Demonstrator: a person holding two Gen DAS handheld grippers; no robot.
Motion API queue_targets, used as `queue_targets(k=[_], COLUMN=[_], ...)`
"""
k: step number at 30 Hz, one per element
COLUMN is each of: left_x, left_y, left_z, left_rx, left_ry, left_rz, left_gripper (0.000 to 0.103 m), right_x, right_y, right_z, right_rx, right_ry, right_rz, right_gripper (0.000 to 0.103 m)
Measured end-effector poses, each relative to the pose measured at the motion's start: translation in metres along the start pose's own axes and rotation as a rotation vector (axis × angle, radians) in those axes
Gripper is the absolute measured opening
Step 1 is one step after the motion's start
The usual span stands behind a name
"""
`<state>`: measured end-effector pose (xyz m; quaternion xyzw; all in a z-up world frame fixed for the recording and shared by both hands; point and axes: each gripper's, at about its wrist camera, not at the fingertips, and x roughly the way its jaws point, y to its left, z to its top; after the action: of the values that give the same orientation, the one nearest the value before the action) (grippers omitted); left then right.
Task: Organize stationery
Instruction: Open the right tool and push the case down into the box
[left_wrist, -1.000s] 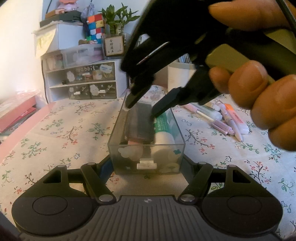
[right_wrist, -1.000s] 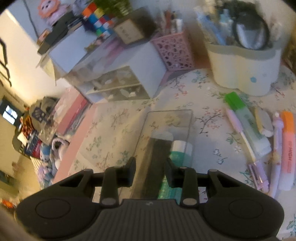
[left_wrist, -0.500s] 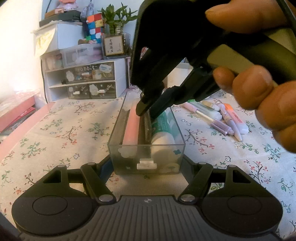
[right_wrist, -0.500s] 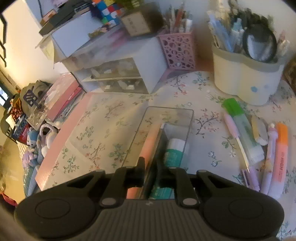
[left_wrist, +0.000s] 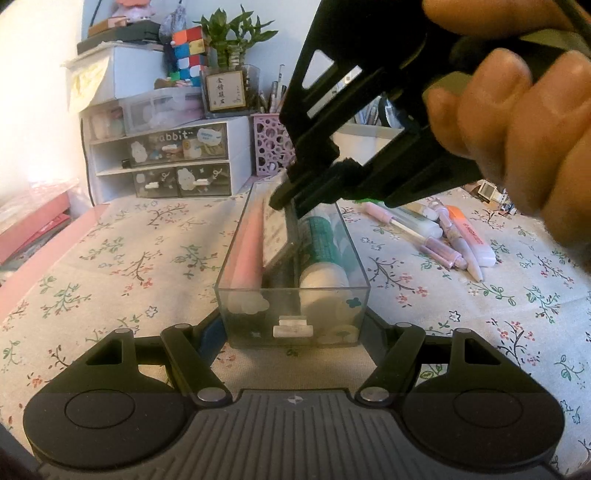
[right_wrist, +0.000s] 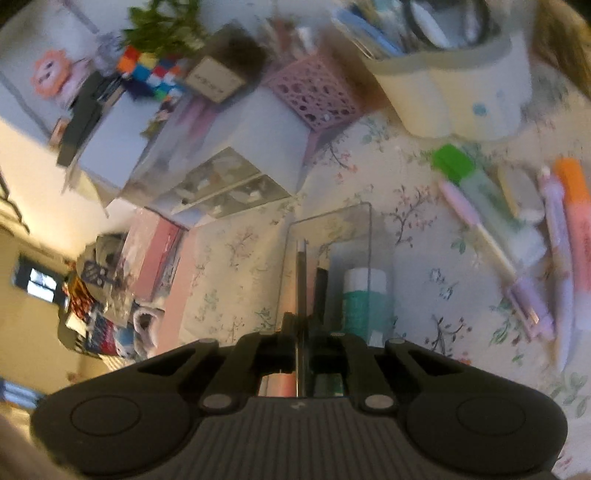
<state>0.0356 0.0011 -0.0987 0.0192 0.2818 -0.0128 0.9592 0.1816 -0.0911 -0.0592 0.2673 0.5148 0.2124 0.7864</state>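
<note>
A clear plastic box (left_wrist: 295, 295) lies lengthwise on the flowered cloth. My left gripper (left_wrist: 293, 325) is shut on its near end, one finger on each side wall. Inside lie a pink stick (left_wrist: 247, 251) on the left and a teal-and-white glue stick (left_wrist: 321, 254) on the right. Between them a thin flat card (left_wrist: 275, 232) stands tilted on edge. My right gripper (left_wrist: 291, 201), held by a hand, reaches down from the upper right. Its jaws are closing and pinch the card's top far edge. In the right wrist view the card (right_wrist: 301, 266) runs edge-on between the fingers of that gripper (right_wrist: 301, 325).
Several pens and highlighters (left_wrist: 443, 236) lie loose on the cloth right of the box. Behind stand a small drawer unit (left_wrist: 166, 158), a pink mesh cup (left_wrist: 269, 147) and a cream pen holder (right_wrist: 461, 92). The table's pink edge runs along the left.
The right gripper's jaws have gone from wide apart over the box to nearly together on the card, and the gripper has rolled. The card now stands on edge, uncovering the pink stick. The left gripper kept still.
</note>
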Motion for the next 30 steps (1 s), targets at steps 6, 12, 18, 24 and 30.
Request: queue_targets(k=[6, 12, 18, 24, 30], left_x=[0.0, 0.0, 0.001, 0.002, 0.002], left_y=[0.0, 0.001, 0.001, 0.001, 0.001], left_z=[0.0, 0.001, 0.002, 0.002, 0.002], left_rx=[0.002, 0.001, 0.002, 0.001, 0.002], left_ry=[-0.001, 0.002, 0.004, 0.004, 0.005], left_rz=[0.002, -0.004, -0.005, -0.002, -0.003], left_gripper=[0.072, 0.072, 0.072, 0.072, 0.072], right_x=[0.01, 0.008, 0.004, 0.014, 0.001], right_y=[0.0, 0.009, 0.017, 0.017, 0.023], right_z=[-0.006, -0.005, -0.004, -0.009, -0.008], right_rx=[-0.007, -0.087, -0.126, -0.141, -0.192], right_ry=[0.016, 0.035, 0.018, 0.023, 0.029], right_rz=[-0.056, -0.093, -0.091, -0.11, -0.071], right_gripper=[0.007, 0.011, 0.012, 0.009, 0.01])
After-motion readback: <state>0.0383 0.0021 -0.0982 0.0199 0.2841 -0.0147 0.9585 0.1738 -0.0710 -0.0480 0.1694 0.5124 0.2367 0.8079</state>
